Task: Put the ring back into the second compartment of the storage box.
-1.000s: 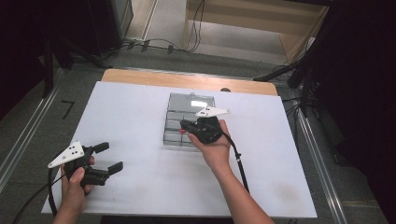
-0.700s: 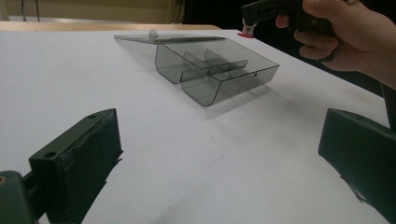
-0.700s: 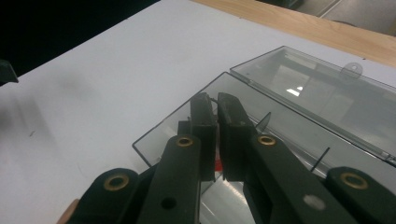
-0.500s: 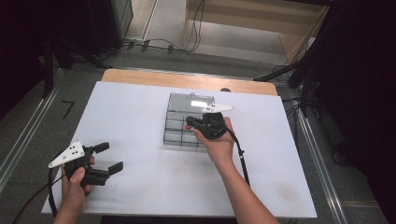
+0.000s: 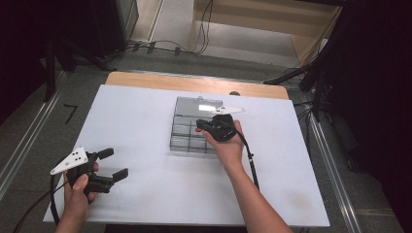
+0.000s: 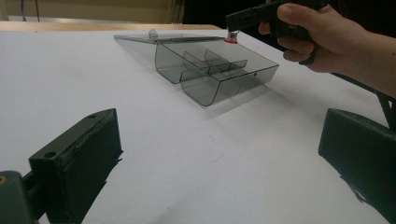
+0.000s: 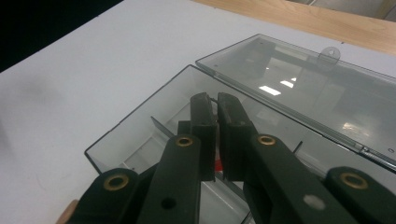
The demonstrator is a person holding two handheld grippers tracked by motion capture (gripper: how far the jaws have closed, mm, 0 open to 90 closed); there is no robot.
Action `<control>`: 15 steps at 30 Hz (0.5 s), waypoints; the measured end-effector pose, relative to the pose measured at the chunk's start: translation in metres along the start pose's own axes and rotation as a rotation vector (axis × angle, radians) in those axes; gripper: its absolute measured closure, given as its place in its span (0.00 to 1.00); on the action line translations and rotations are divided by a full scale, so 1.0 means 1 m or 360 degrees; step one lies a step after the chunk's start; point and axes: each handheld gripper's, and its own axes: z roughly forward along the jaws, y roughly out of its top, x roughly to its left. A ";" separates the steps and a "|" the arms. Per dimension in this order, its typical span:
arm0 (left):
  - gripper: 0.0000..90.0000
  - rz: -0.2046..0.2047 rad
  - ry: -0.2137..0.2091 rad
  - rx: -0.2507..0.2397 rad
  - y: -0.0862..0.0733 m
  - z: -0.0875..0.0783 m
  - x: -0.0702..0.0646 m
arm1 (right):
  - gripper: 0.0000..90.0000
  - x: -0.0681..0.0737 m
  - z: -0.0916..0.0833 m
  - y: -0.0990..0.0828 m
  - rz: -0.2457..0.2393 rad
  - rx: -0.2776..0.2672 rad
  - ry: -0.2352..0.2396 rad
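A clear grey compartment box (image 5: 187, 140) lies mid-table with its lid (image 5: 199, 104) folded open flat on the far side. My right gripper (image 5: 200, 127) hovers over the box's compartments, shut on a small red piece (image 6: 230, 40). The right gripper view has my right gripper (image 7: 216, 105) with jaws nearly together above the box (image 7: 135, 135) and a sliver of the red piece (image 7: 215, 167) showing between them. My left gripper (image 5: 114, 163) rests open at the near left of the table, nothing between its jaws, pointing at the box (image 6: 219, 74).
The white tabletop (image 5: 131, 111) surrounds the box, and a wooden strip (image 5: 194, 83) runs along its far edge. A cable (image 5: 250, 160) trails from the right gripper along the forearm. Dark floor and cables lie beyond the table.
My right hand has shifted a little to the right and slightly lower over the box, still shut on the red piece. The left hand has stayed put.
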 end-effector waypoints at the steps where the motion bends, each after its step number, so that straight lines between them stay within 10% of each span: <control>1: 0.00 0.0001 0.0000 0.0001 0.000 0.000 0.000 | 0.93 -0.001 0.001 0.000 0.0002 -0.0002 -0.0003; 15: 0.00 0.0003 -0.0002 0.0002 0.000 0.000 0.000 | 0.93 -0.011 0.019 -0.005 0.0038 0.0049 -0.0044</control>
